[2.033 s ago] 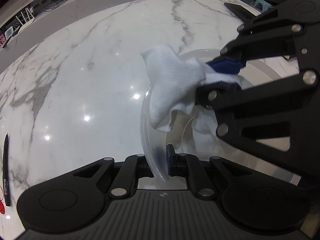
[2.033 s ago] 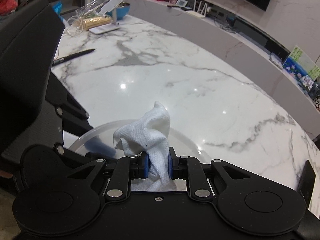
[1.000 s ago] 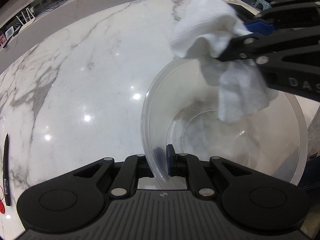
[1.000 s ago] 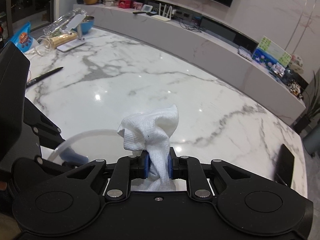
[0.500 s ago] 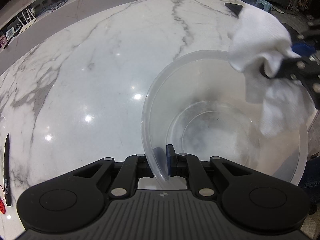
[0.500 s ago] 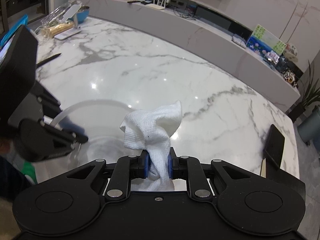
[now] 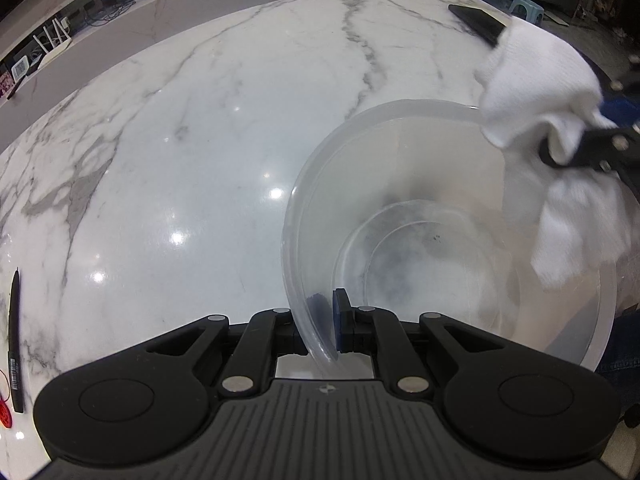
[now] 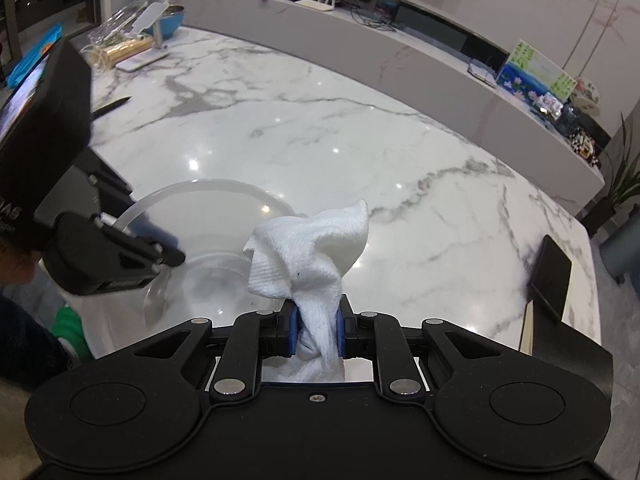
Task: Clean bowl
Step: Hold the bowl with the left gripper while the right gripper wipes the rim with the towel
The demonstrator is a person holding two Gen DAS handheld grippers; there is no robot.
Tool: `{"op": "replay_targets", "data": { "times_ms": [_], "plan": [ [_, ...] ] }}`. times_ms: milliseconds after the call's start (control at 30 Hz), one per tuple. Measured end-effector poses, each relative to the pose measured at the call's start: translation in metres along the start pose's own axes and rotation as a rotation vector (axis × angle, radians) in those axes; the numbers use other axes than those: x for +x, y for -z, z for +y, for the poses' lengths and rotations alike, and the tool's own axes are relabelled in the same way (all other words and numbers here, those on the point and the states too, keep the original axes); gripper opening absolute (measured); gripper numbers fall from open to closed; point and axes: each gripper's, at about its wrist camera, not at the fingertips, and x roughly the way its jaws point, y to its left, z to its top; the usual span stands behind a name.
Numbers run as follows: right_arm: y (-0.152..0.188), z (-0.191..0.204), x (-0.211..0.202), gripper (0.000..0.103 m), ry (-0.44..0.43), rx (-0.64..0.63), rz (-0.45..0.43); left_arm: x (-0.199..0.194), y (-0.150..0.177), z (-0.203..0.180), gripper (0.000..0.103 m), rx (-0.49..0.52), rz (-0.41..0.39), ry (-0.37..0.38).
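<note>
A clear plastic bowl [image 7: 440, 208] stands on the white marble table [image 7: 180, 140]. My left gripper [image 7: 326, 320] is shut on the bowl's near rim, one finger inside and one outside. The bowl also shows in the right wrist view [image 8: 208, 248], with the left gripper [image 8: 160, 248] clamped on its left rim. My right gripper [image 8: 318, 336] is shut on a white cloth [image 8: 312, 252] and holds it over the bowl's right rim. In the left wrist view the cloth [image 7: 536, 112] hangs at the bowl's far right edge from the right gripper [image 7: 580, 140].
A black pen [image 7: 14, 336] lies at the table's left edge. A black phone [image 8: 550, 276] lies near the table's right edge and also shows in the left wrist view [image 7: 476, 24]. A blue bowl [image 8: 168, 20], a stand and packaging sit at the far left corner.
My right gripper has lifted the cloth out of the bowl and drawn it to the bowl's right rim. The left gripper and the bowl have stayed put.
</note>
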Motion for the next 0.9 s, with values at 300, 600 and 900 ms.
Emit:
{"op": "replay_targets", "data": {
  "times_ms": [300, 600, 900],
  "plan": [
    [-0.014, 0.002, 0.015, 0.015, 0.017, -0.005, -0.018, 0.004, 0.000, 0.003, 0.008, 0.020, -0.005, 0.000],
    [-0.028, 0.009, 0.029, 0.015, -0.007, -0.030, -0.045, 0.006, -0.001, 0.002, 0.008, 0.028, -0.005, -0.002],
    [-0.042, 0.017, 0.038, 0.015, -0.057, -0.035, -0.076, 0.002, 0.000, -0.002, 0.008, 0.029, -0.009, 0.002]
  ]
}}
